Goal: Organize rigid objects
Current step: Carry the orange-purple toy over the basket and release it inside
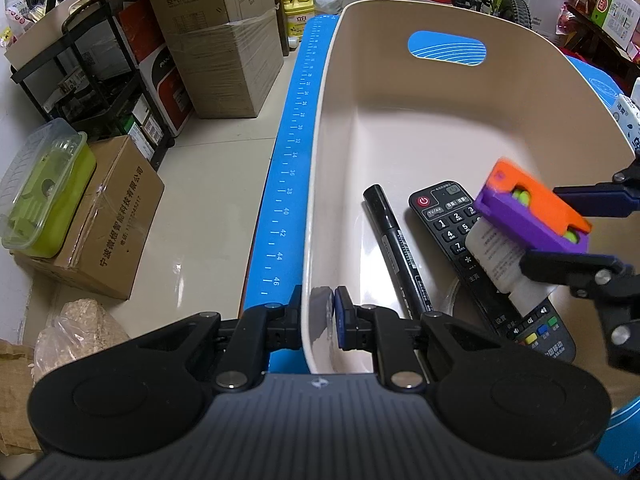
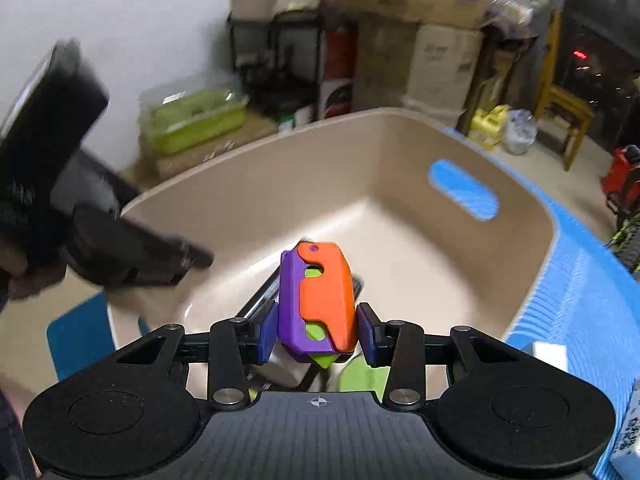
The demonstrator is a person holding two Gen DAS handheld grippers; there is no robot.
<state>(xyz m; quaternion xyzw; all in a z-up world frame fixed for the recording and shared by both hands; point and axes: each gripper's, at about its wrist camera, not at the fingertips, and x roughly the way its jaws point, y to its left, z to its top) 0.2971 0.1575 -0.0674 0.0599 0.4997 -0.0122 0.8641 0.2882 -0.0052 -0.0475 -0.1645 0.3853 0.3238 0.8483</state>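
Note:
A beige plastic bin (image 1: 440, 128) stands on a blue mat. My left gripper (image 1: 318, 320) is shut on the bin's near-left wall, one finger inside and one outside. My right gripper (image 2: 318, 330) is shut on an orange and purple toy (image 2: 320, 304) with green parts and holds it above the bin (image 2: 400, 152). In the left wrist view the toy (image 1: 532, 208) hangs over the bin's right side, held by the right gripper (image 1: 560, 232). In the bin lie a black marker (image 1: 396, 248), a black remote control (image 1: 452, 224) and a white object (image 1: 500, 256).
The blue mat (image 1: 296, 128) with a ruler scale runs along the bin's left. The floor to the left holds cardboard boxes (image 1: 116, 216), a green lidded container (image 1: 40, 196) and a black rack (image 1: 80, 72). A tissue pack (image 1: 632, 120) sits at the right edge.

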